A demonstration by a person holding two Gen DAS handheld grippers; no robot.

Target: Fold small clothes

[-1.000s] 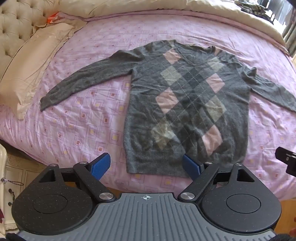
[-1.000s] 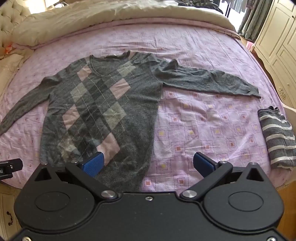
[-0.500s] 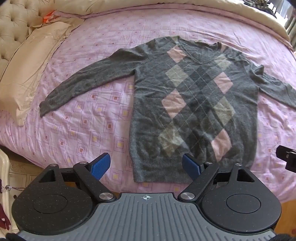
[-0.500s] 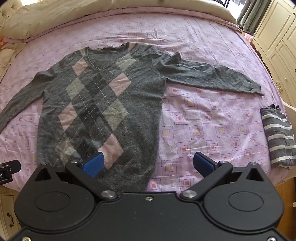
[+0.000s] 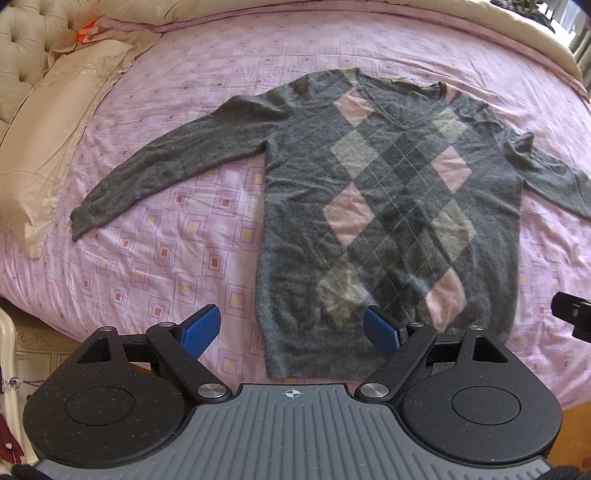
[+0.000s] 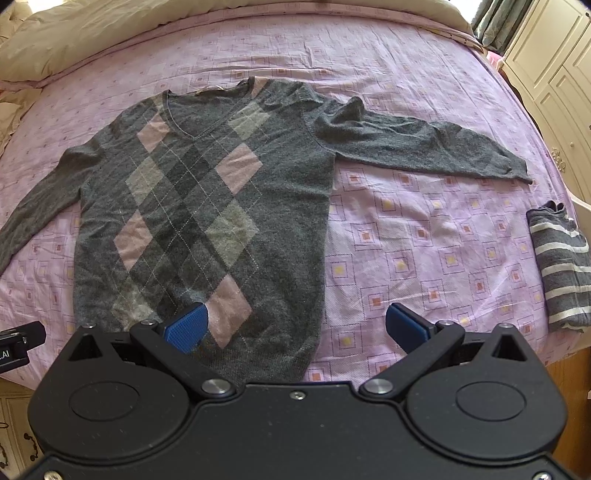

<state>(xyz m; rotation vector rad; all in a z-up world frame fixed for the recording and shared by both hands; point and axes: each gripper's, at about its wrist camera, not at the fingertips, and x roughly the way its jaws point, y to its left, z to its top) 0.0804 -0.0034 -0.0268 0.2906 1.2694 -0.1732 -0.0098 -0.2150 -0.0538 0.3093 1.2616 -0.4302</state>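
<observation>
A grey argyle sweater (image 5: 388, 206) with pink and pale diamonds lies flat, front up, on the pink patterned bedsheet (image 5: 155, 251), both sleeves spread outward. My left gripper (image 5: 291, 334) hovers open above the lower left corner of the hem, nothing between its blue pads. In the right wrist view the same sweater (image 6: 207, 206) fills the left half, its right sleeve (image 6: 424, 147) stretching toward the bed's right side. My right gripper (image 6: 295, 326) is open above the hem's lower right corner and holds nothing.
A folded grey striped garment (image 6: 561, 266) rests at the bed's right edge. A cream pillow (image 5: 48, 140) and tufted headboard (image 5: 29, 48) lie at the left. A beige duvet (image 6: 147, 33) is bunched along the far side. Cream wardrobe doors (image 6: 554, 55) stand at the right.
Both grippers have moved forward and tilted down over the bed, so the sweater sits lower and larger in both views. Jaws stay open; the sweater has not moved.
</observation>
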